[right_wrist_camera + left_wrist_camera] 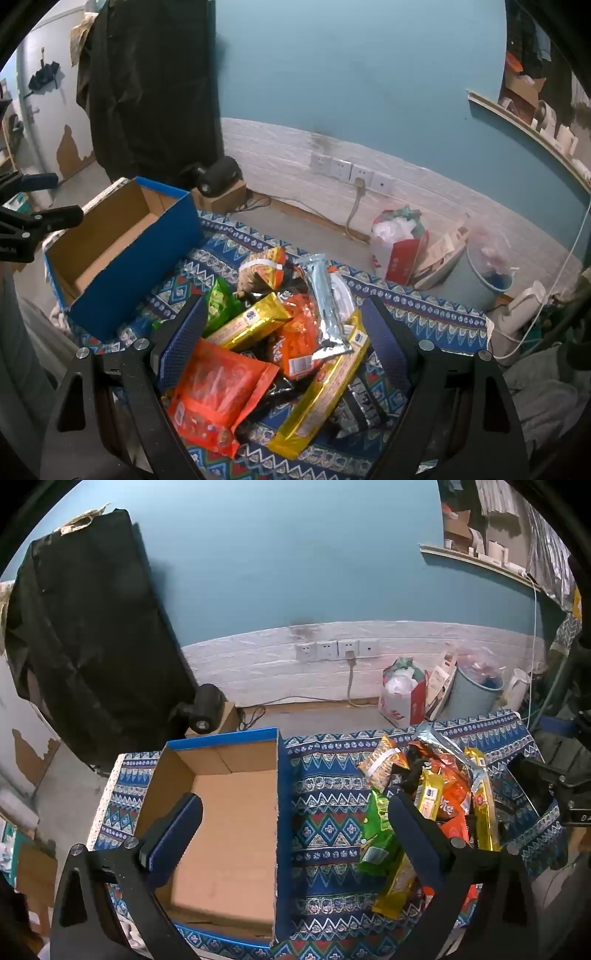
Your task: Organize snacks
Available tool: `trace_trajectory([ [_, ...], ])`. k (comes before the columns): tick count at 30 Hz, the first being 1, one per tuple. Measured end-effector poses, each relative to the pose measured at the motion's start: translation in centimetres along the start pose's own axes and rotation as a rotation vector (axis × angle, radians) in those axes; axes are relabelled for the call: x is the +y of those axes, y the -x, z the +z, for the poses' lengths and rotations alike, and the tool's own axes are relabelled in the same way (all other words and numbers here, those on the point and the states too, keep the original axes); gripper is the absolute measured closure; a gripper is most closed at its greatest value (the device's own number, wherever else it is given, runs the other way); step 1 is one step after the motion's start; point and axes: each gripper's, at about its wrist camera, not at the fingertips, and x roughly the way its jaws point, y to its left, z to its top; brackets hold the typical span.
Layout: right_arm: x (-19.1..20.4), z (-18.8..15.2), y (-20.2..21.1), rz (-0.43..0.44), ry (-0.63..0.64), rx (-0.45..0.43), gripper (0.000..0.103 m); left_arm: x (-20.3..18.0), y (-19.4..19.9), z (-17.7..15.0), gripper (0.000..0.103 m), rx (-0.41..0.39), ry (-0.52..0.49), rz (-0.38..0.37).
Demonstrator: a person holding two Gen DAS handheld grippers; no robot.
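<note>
Two grippers, both spread wide, nothing pinched: left gripper (295, 812) above empty blue cardboard box (229, 812); right gripper (284, 325) over snack pile (280, 339) beside box on patterned cloth (325, 827), orange packet (218, 398) nearest, gold packets (321, 387) across

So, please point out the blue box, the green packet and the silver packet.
Blue box (136, 273): right wrist view, on its blue side wall.
Green packet (376, 827): left wrist view, on its front face.
Silver packet (327, 302): right wrist view, on its middle.
</note>
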Motion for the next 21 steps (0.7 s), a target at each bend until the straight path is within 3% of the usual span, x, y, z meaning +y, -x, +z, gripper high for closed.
trace_trajectory([
  [21, 0.15, -0.27, -0.06, 0.008, 0.0, 0.009, 0.019, 0.15, -0.04, -0.08, 0.002, 0.007, 0.003, -0.023],
])
